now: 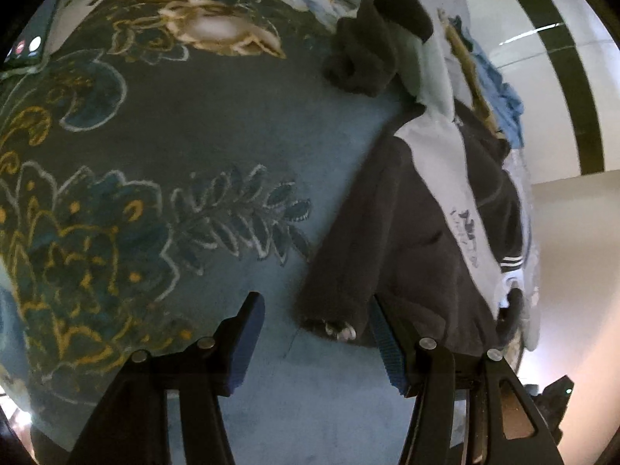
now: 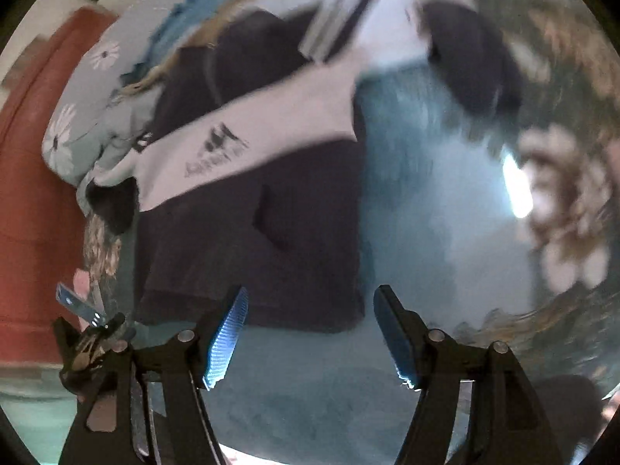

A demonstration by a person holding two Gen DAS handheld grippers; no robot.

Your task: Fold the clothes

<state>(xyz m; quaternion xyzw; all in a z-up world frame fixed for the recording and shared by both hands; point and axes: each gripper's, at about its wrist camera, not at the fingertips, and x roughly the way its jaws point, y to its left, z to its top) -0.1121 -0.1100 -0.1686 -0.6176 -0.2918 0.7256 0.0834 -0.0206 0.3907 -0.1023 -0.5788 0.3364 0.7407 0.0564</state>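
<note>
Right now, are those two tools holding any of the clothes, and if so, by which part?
Nothing is held. The left tool is open over the carpet beside the dark jacket; the right tool is open at the jacket's edge.

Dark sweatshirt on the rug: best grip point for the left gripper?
Take the dark sweatshirt at its near hem corner, coming from above on the bare rug side. That edge lies flat and exposed just ahead of the open left gripper.

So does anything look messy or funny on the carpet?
Yes. The dark jacket with a white panel lies spread on the blue floral carpet, not folded yet. Beyond it, a dark sock-like cloth sits scrunched in a lump, and more clothes lie jumbled behind.
</note>
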